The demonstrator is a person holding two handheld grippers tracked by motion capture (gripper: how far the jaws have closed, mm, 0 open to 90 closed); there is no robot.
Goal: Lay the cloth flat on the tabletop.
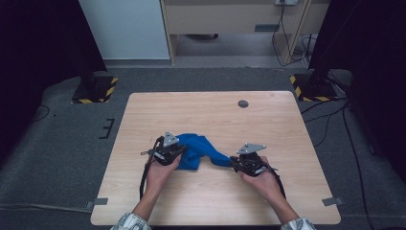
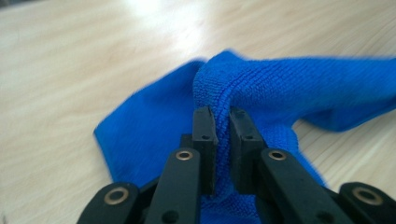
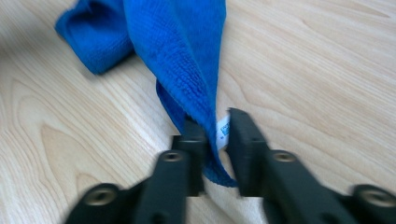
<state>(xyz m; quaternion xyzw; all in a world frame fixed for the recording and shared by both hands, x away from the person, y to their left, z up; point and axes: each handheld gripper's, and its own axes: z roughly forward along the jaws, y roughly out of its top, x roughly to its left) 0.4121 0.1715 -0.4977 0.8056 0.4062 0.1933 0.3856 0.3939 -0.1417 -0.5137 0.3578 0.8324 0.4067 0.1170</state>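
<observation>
My left gripper (image 1: 178, 152) is clamped on a bunched fold of the blue microfibre cloth (image 1: 197, 149), which lies crumpled toward the near edge of the pale wooden table (image 1: 268, 120), about midway along it. A twisted band of cloth runs rightward to my right gripper (image 1: 234, 162), clamped on a corner beside a small white care tag (image 3: 223, 130). I judge this the spreading step; next I should draw both grips apart to flatten it

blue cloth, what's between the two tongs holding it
In the high view, a twisted span of the blue cloth itself runs from the left tongs to the right tongs, above bare table; nothing else lies between.
</observation>
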